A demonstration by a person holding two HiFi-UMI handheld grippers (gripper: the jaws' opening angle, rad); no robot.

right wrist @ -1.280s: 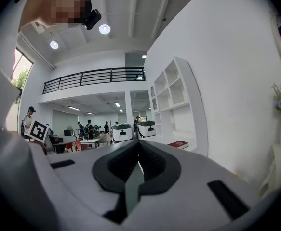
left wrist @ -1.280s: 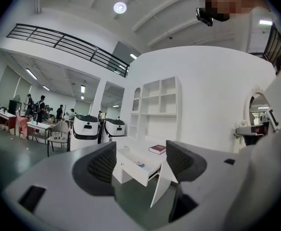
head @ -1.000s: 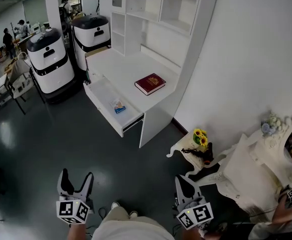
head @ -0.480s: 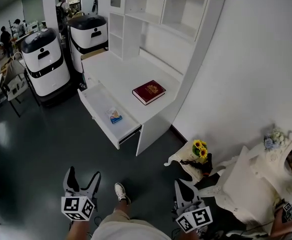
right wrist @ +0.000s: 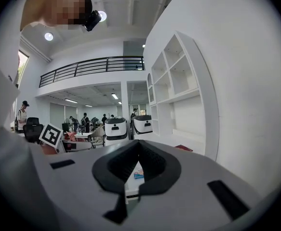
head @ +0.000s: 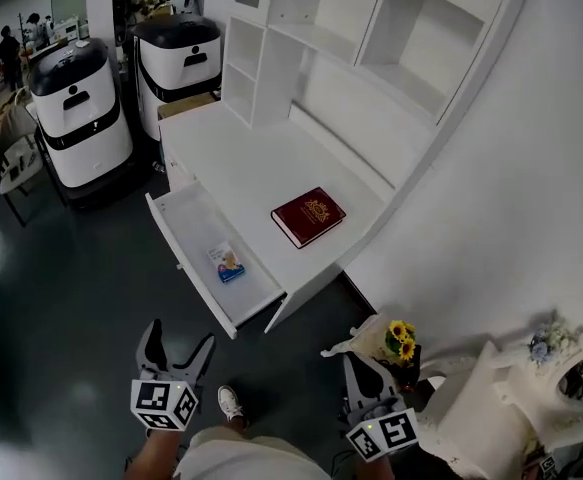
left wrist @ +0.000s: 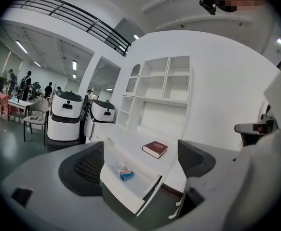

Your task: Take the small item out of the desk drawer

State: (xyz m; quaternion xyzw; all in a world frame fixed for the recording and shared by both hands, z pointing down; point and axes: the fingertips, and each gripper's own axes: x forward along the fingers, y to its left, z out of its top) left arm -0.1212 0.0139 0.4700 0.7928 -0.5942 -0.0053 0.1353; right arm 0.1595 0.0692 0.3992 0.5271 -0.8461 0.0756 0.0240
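A white desk [head: 261, 158] has its drawer [head: 186, 230] pulled open, and a small blue and white packet [head: 226, 263] lies inside. On the desktop beside it rests a dark red book [head: 308, 216]. Both grippers hang low in the head view, well short of the desk. My left gripper [head: 179, 336] is open and empty. In the left gripper view [left wrist: 140, 163] the packet [left wrist: 123, 172] and drawer [left wrist: 139, 192] show between the spread jaws. My right gripper [head: 357, 364] is shut with nothing held; the packet [right wrist: 138, 175] peeks through a slit between its pads.
Two white and black machines [head: 76, 98] [head: 179, 60] stand left of the desk. A white shelf unit [head: 371, 38] rises at its back. A small white stand with sunflowers [head: 401, 340] and ornate white furniture [head: 491, 418] sit at lower right. People stand far off at upper left.
The desk and its open drawer have come nearer and larger in the head view. Both grippers keep their places at the bottom, left open and right shut as before.
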